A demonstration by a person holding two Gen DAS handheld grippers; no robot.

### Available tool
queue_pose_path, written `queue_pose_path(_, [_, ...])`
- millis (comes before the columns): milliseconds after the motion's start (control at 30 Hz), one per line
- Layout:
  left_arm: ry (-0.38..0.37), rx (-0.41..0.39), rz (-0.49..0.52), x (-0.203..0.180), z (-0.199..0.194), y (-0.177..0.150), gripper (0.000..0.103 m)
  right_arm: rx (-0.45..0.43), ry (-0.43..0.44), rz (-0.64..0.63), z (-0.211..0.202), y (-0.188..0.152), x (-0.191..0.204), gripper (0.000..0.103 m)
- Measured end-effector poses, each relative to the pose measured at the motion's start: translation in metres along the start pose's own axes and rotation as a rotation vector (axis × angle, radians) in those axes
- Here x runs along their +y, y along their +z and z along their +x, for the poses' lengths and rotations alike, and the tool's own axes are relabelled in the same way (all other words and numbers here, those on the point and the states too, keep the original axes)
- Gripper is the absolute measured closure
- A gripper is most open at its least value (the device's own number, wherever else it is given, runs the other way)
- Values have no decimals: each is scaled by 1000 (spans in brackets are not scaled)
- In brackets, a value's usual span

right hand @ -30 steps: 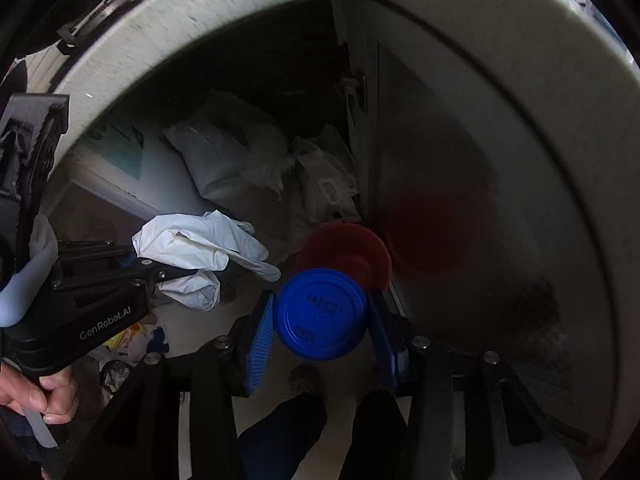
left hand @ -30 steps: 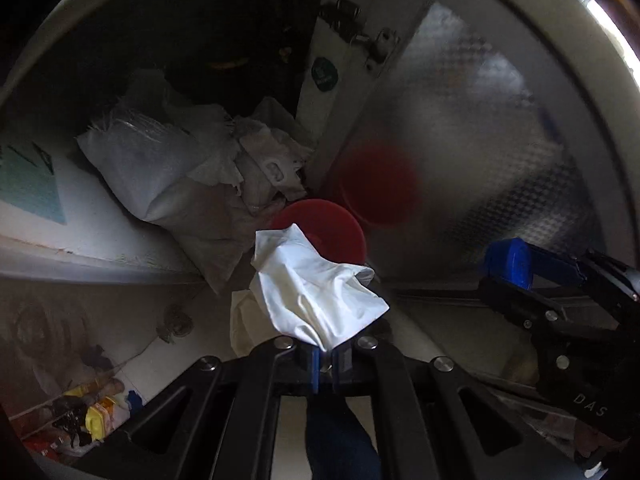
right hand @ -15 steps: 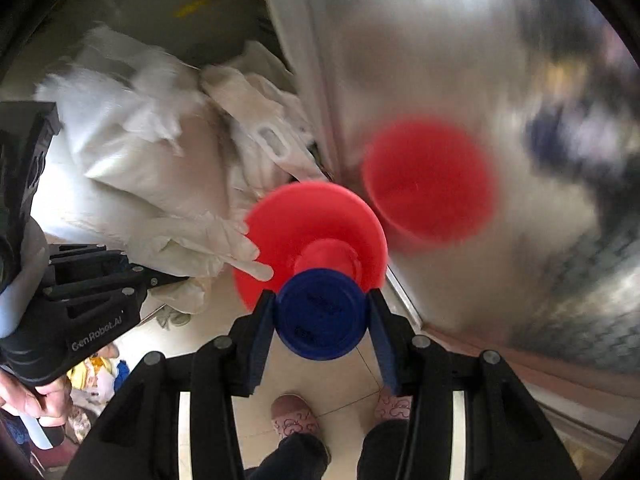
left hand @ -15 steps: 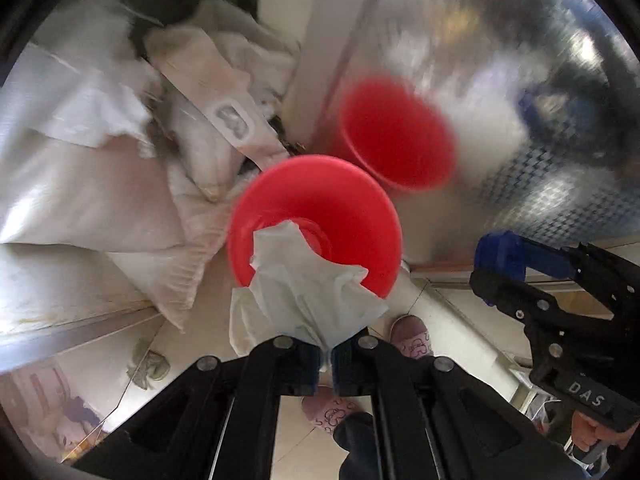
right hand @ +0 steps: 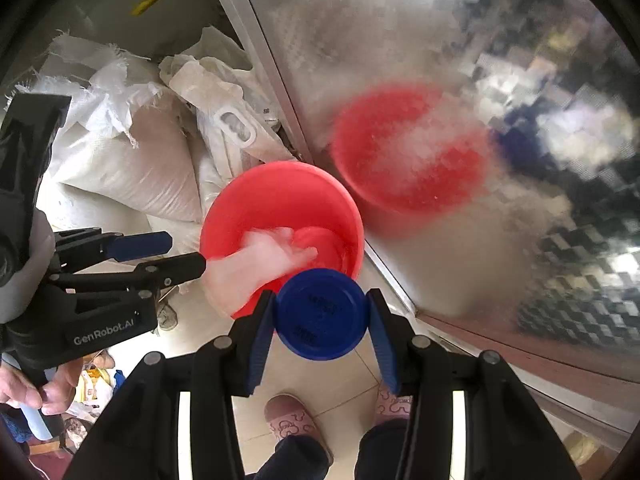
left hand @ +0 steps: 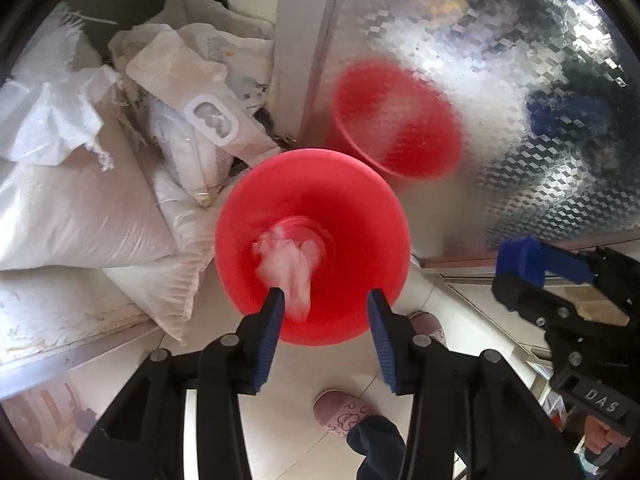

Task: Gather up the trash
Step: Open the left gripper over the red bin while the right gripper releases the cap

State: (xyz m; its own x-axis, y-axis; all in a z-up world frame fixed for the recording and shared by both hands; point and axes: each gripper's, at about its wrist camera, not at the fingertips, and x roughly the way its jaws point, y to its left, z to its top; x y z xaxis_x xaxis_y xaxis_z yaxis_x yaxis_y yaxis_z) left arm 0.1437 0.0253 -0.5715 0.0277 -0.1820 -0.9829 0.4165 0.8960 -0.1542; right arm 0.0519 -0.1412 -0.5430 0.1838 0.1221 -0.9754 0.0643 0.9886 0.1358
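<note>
The left tool [left hand: 324,312] was opening, dropping its white tissue [left hand: 290,260] into the red bin [left hand: 360,216], while the right tool [right hand: 320,314] still clenched the blue lid [right hand: 320,314].

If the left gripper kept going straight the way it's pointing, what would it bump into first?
Most likely the white tissue, which is dropping from the opening jaws of the left gripper. Right behind it is the inside of the red bin. Depth is hard to judge here, and the tissue is blurred.

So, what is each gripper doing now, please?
Left gripper: jaws opening, white tissue dropping free.
Right gripper: closed on blue cap.
</note>
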Motion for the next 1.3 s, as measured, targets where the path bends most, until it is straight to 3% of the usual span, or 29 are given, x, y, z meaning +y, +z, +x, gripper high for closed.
queue_pose_path(167, [29,-17,-51,9,-19,-11,60,-8,12,-62,-6,3,10,60])
queue_pose_path(300, [41,-22,-97,27,-27,-17,43,-7,29,-114,0,11,25,60])
queue_pose_path(367, [62,-26,-117,36,-29,-20,29,-3,40,-138,6,15,32,60])
queue_pose_path(567, [76,-39,-181,64,-31,-25,19,3,44,-216,19,25,52,60])
queue_pose_path(1000, [157,-96,-203,72,-44,-25,19,-1,9,-264,25,32,61,60])
queue_pose_path(1033, [156,-93,-207,72,-45,-25,19,-2,9,-267,25,32,61,59])
queue_pose_path(1067, [152,-91,-211,71,-45,-25,19,-5,11,-270,24,31,61,50])
queue_pose_path(1100, [149,-90,-214,71,-47,-26,19,-9,15,-272,23,31,60,35])
queue_pose_path(1167, [150,-86,-214,69,-49,-27,19,-22,7,-273,21,30,60,22])
queue_pose_path(1300, [172,-99,-229,64,-61,-31,19,-32,-15,-280,12,28,60,20])
